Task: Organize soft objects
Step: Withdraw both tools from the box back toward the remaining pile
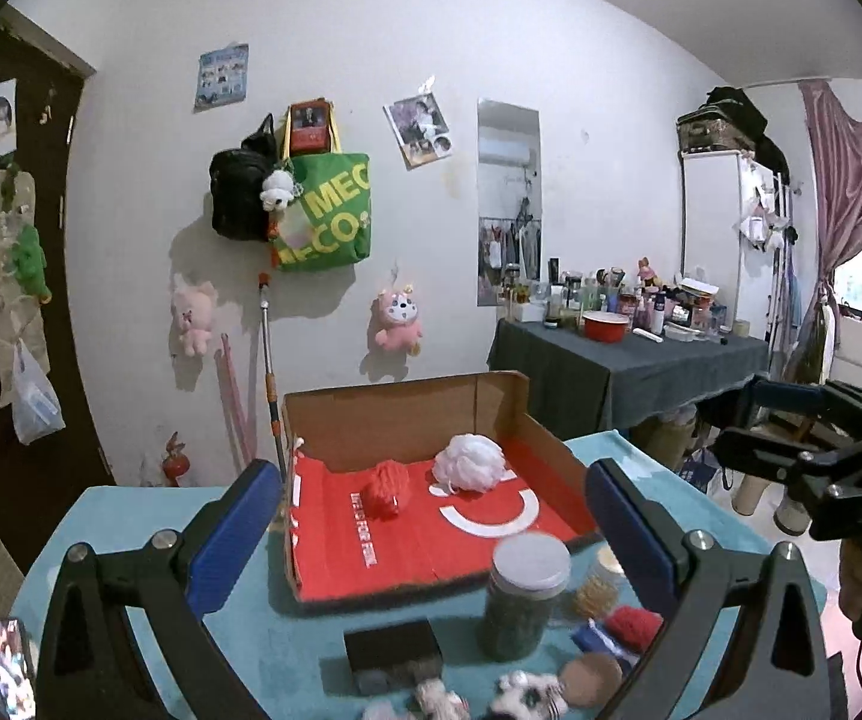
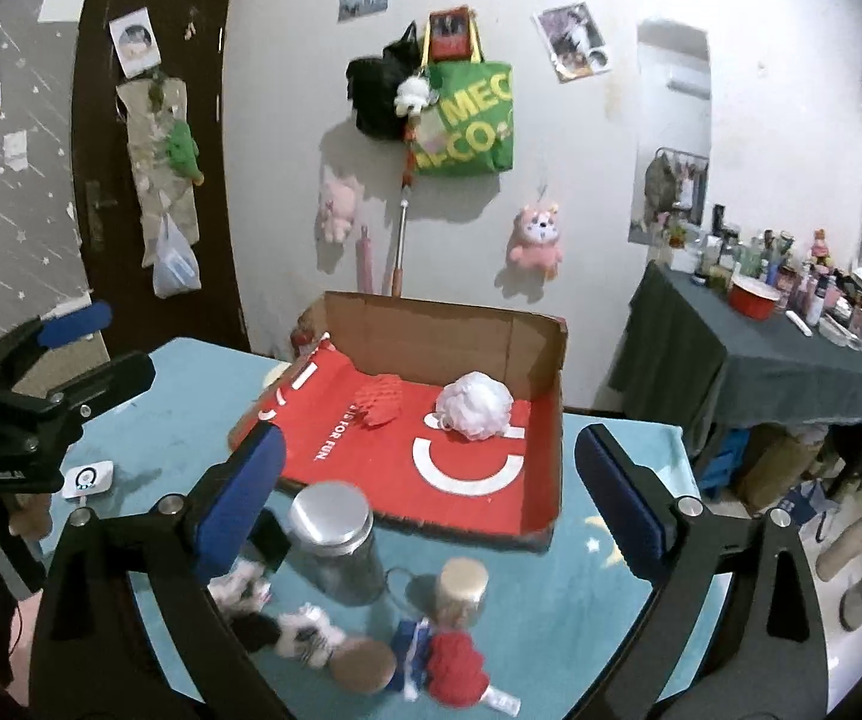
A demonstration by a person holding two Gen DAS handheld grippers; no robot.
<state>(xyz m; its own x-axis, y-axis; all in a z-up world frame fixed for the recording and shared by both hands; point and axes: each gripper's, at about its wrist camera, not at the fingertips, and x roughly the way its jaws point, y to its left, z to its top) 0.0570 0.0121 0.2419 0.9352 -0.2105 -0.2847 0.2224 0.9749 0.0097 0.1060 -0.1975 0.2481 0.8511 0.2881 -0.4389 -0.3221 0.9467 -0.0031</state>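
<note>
An open cardboard box (image 1: 401, 414) (image 2: 431, 330) with a red lining stands on the teal-covered table (image 1: 131, 516). Inside it lie a red yarn ball (image 1: 389, 489) (image 2: 378, 399) and a white mesh pouf (image 1: 470, 462) (image 2: 474, 405). In front of the box lie a red-and-blue soft doll (image 2: 449, 660), a black-and-white plush (image 2: 305, 630) and a brown round piece (image 2: 365, 666). My left gripper (image 1: 431, 534) hovers open over the box's near edge. My right gripper (image 2: 431, 498) is open too, above the near clutter, with nothing held.
A silver-lidded jar (image 2: 335, 540), a small wood-lidded bottle (image 2: 461, 591) and a black box (image 1: 392, 654) stand among the soft things. A white device (image 2: 89, 477) lies at the left. A dark-clothed side table (image 2: 791, 372) crowded with bottles stands at the right.
</note>
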